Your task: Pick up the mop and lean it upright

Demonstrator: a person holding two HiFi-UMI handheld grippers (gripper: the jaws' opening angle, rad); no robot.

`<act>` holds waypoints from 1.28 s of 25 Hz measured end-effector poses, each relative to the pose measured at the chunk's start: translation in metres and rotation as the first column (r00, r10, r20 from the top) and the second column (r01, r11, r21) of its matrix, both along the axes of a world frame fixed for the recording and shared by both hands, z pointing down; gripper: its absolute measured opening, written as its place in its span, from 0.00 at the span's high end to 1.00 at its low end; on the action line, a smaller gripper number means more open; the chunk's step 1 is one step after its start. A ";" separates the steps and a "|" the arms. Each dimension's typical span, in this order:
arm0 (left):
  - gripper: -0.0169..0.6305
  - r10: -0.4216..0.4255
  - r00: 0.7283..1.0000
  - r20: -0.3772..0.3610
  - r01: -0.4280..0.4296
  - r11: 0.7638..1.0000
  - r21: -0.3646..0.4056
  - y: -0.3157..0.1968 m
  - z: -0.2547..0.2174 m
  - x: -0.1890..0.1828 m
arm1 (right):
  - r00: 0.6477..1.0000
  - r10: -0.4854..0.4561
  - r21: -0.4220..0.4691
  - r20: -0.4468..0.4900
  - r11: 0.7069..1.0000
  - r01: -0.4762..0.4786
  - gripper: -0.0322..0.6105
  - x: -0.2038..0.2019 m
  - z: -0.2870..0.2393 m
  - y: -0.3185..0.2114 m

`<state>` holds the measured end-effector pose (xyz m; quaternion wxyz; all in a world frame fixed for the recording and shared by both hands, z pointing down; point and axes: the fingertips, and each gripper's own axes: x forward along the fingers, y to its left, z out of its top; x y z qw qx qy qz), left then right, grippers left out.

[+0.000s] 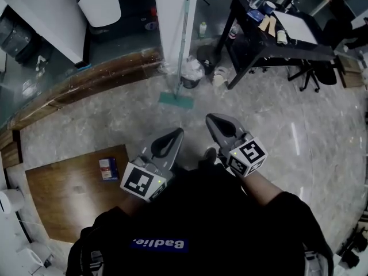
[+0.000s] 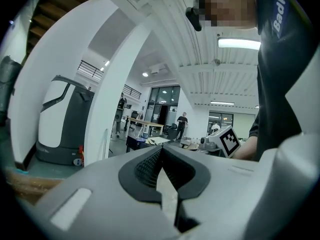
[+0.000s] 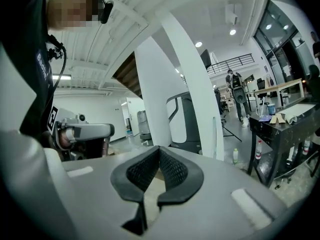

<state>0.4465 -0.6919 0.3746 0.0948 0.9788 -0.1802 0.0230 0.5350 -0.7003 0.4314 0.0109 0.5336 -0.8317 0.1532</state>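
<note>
leaning mop: the mop (image 1: 181,50) stands upright against the white pillar (image 1: 172,16), its green head flat on the floor at the pillar's foot, well apart from both grippers.
left gripper: the left gripper (image 1: 176,134) is held close to the person's body, jaws together, nothing between them.
right gripper: the right gripper (image 1: 214,121) is just beside it, jaws together too, and empty.
bin: a small bin (image 1: 191,75) stands just right of the mop head, with white bag or paper bulging at its top; what lies under that cannot be told.
table: a black table (image 1: 299,52) at right carries a white sheet, a cup and a few items too small to name; a bottle (image 1: 202,29) stands on the floor near it.
platform: a low wooden platform (image 1: 69,194) at lower left has one small box (image 1: 107,168) on it, print unreadable.
hidden: both hands sit behind the marker cubes; the grey-and-white floor machine (image 2: 62,121) is cut off at the head view's top edge.
only in gripper views: the machine in full, ceiling lights, people standing far off; the right gripper view shows the mop handle as a thin pole beside the pillar, its head hidden behind the gripper's body.
only in head view: mop head, bin, box.
</note>
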 end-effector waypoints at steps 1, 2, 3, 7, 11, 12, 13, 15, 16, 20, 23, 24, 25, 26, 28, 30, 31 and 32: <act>0.94 0.000 1.000 -0.001 0.000 1.000 0.000 0.004 -0.001 -0.001 | 1.000 -0.008 0.006 0.006 1.000 0.008 0.94 -0.003 -0.005 0.005; 0.94 0.000 1.000 -0.003 0.000 1.000 0.002 0.008 -0.003 -0.001 | 1.000 -0.013 0.009 0.012 1.000 0.013 0.94 -0.005 -0.009 0.009; 0.94 -0.002 1.000 -0.005 0.002 1.000 0.007 0.011 -0.005 -0.001 | 1.000 -0.017 0.007 0.012 1.000 0.017 0.94 -0.006 -0.012 0.013; 0.94 -0.024 1.000 0.007 0.023 0.999 0.027 0.022 -0.010 0.007 | 0.998 -0.068 0.009 -0.001 0.998 0.068 0.94 -0.007 -0.014 0.025; 0.94 -0.049 0.999 0.006 0.048 0.998 0.036 0.029 -0.020 0.027 | 0.993 -0.119 0.030 -0.003 0.992 0.119 0.94 0.001 -0.031 0.035; 0.94 -0.052 0.999 0.010 0.051 0.998 0.038 0.031 -0.022 0.032 | 0.992 -0.125 0.033 -0.003 0.992 0.125 0.94 0.005 -0.035 0.038; 0.94 -0.055 0.998 0.014 0.054 0.998 0.041 0.033 -0.023 0.038 | 0.991 -0.131 0.036 -0.005 0.991 0.131 0.94 0.008 -0.038 0.040; 0.94 -0.058 0.998 0.028 0.057 0.997 0.049 0.037 -0.023 0.048 | 0.990 -0.138 0.039 -0.011 0.990 0.138 0.94 0.016 -0.044 0.044; 0.94 -0.059 0.998 0.036 0.057 0.997 0.052 0.039 -0.023 0.052 | 0.990 -0.143 0.043 -0.008 0.989 0.143 0.94 0.019 -0.047 0.046; 0.94 -0.069 0.997 0.039 0.068 0.997 0.040 0.048 -0.027 0.063 | 0.985 -0.172 0.067 0.015 0.983 0.171 0.95 0.024 -0.058 0.051; 0.94 -0.071 0.996 0.045 0.069 0.997 0.037 0.052 -0.026 0.069 | 0.982 -0.187 0.065 0.023 0.981 0.185 0.95 0.026 -0.057 0.054; 0.94 -0.072 0.996 0.047 0.070 0.997 0.039 0.053 -0.025 0.070 | 0.982 -0.190 0.067 0.023 0.980 0.188 0.95 0.027 -0.057 0.054; 0.94 -0.074 0.996 0.048 0.072 0.997 0.041 0.053 -0.025 0.070 | 0.981 -0.191 0.068 0.023 0.980 0.189 0.95 0.027 -0.057 0.054; 0.94 -0.076 0.996 0.049 0.074 0.996 0.042 0.053 -0.024 0.070 | 0.981 -0.191 0.069 0.023 0.979 0.189 0.95 0.027 -0.057 0.055; 0.94 -0.078 0.996 0.048 0.076 0.996 0.041 0.054 -0.024 0.070 | 0.981 -0.193 0.067 0.023 0.979 0.191 0.95 0.027 -0.056 0.055; 0.94 -0.077 0.996 0.047 0.075 0.996 0.041 0.055 -0.023 0.070 | 0.980 -0.197 0.065 0.017 0.979 0.195 0.95 0.026 -0.055 0.055; 0.94 -0.076 0.996 0.047 0.074 0.996 0.042 0.055 -0.022 0.069 | 0.980 -0.198 0.063 0.014 0.978 0.197 0.95 0.025 -0.055 0.056; 0.94 -0.075 0.996 0.046 0.073 0.996 0.046 0.055 -0.021 0.068 | 0.980 -0.197 0.060 0.013 0.979 0.196 0.95 0.024 -0.054 0.056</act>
